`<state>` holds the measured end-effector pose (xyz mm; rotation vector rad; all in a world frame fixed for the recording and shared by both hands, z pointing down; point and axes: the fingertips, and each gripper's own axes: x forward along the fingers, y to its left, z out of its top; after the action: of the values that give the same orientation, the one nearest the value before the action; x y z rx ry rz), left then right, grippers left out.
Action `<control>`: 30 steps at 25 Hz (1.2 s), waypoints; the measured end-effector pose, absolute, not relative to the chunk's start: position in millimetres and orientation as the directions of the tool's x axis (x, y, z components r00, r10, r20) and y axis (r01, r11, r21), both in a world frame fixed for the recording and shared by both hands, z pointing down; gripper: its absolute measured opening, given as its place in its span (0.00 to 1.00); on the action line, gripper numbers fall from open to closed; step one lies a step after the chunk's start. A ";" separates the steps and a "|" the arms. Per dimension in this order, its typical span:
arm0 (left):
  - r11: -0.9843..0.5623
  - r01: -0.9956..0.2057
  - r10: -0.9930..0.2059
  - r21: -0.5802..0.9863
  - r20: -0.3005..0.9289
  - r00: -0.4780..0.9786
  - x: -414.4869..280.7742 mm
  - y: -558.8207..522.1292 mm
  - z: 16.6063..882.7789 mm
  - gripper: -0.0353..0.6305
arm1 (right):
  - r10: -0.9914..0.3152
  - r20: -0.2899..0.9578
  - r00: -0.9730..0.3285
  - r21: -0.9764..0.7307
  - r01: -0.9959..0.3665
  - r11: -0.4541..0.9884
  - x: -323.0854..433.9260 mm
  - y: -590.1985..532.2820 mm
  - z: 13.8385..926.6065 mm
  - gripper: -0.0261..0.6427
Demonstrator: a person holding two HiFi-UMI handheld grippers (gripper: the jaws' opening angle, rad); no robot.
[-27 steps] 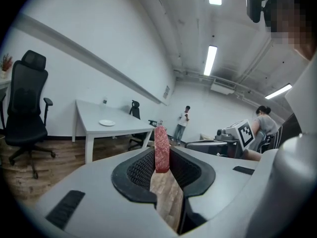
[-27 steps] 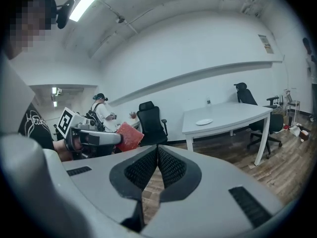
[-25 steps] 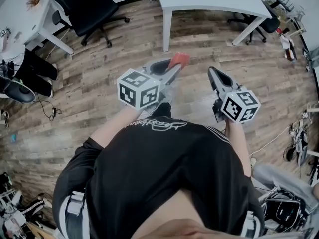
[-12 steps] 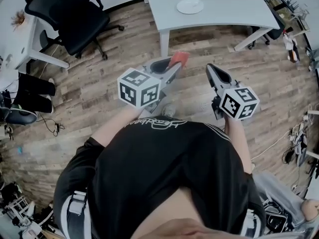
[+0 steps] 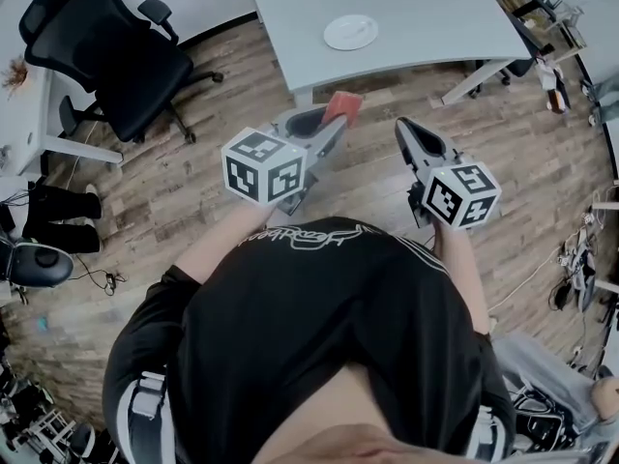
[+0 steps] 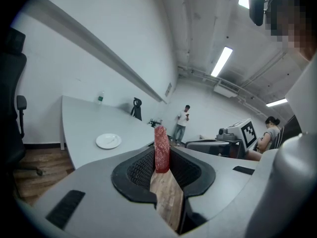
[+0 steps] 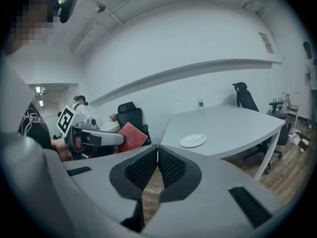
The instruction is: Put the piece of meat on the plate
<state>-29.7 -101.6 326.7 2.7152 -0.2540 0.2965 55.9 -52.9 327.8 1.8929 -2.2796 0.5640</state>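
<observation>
Holding meat (image 6: 161, 148) — L gripper (image 5: 334, 124): jaws clamped on it, slab upright betw. tips
R gripper (image 7: 157, 157): jaws together, empty — just right of L
Plate (image 5: 350, 32): on desk (image 5: 426, 8) ahead of both grippers, well apart from meat

So the head cam sits above the person, staring steeply down on the left gripper (image 5: 336, 122) and right gripper (image 5: 400, 127). Each gripper's cam rides close behind its own jaws, looking out along them. All three catch the plate (image 5: 350, 32) on the table (image 5: 426, 3) ahead of the tips, and the right cam also sees the left gripper.
</observation>
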 end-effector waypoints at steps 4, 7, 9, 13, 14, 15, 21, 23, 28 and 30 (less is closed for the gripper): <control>-0.909 -0.209 -0.127 0.360 0.239 0.963 -23.6 -106.4 323.4 0.19 | -0.922 0.334 -0.196 -0.189 -0.972 0.138 59.0 -54.1 327.6 0.06; -0.910 -0.208 -0.126 0.359 0.239 0.963 -21.1 -106.8 324.3 0.19 | -0.922 0.334 -0.198 -0.189 -0.972 0.140 60.6 -54.2 330.3 0.06; -0.911 -0.209 -0.127 0.357 0.240 0.962 -18.4 -109.0 325.6 0.19 | -0.923 0.330 -0.198 -0.191 -0.972 0.141 64.6 -57.6 332.1 0.06; -0.909 -0.223 -0.135 0.353 0.257 0.957 -5.7 -119.3 331.3 0.19 | -0.922 0.323 -0.213 -0.201 -0.967 0.153 79.7 -72.2 336.8 0.06; -0.908 -0.228 -0.137 0.353 0.263 0.955 -1.3 -123.0 333.0 0.19 | -0.921 0.320 -0.220 -0.207 -0.965 0.158 84.4 -77.2 337.5 0.06; -0.906 -0.234 -0.141 0.353 0.269 0.953 3.5 -127.3 334.4 0.19 | -0.921 0.317 -0.227 -0.214 -0.963 0.163 89.6 -82.9 337.7 0.06; -0.893 -0.274 -0.167 0.358 0.301 0.939 40.8 -160.6 342.2 0.19 | -0.911 0.312 -0.271 -0.249 -0.948 0.197 127.7 -125.6 342.6 0.06; -0.887 -0.288 -0.176 0.361 0.312 0.934 54.1 -173.9 345.5 0.19 | -0.903 0.317 -0.289 -0.254 -0.944 0.213 140.6 -142.7 346.5 0.06; -0.871 -0.325 -0.197 0.368 0.345 0.918 87.2 -211.0 353.8 0.19 | -0.884 0.331 -0.329 -0.263 -0.932 0.249 175.2 -189.8 349.6 0.06; -0.863 -0.342 -0.209 0.373 0.352 0.912 99.9 -227.6 356.8 0.19 | -0.876 0.336 -0.346 -0.267 -0.927 0.264 188.5 -207.6 351.2 0.06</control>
<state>99.9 -227.6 356.8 2.6377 -0.3998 0.4199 188.5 -207.6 351.2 1.7211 -2.3991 0.6404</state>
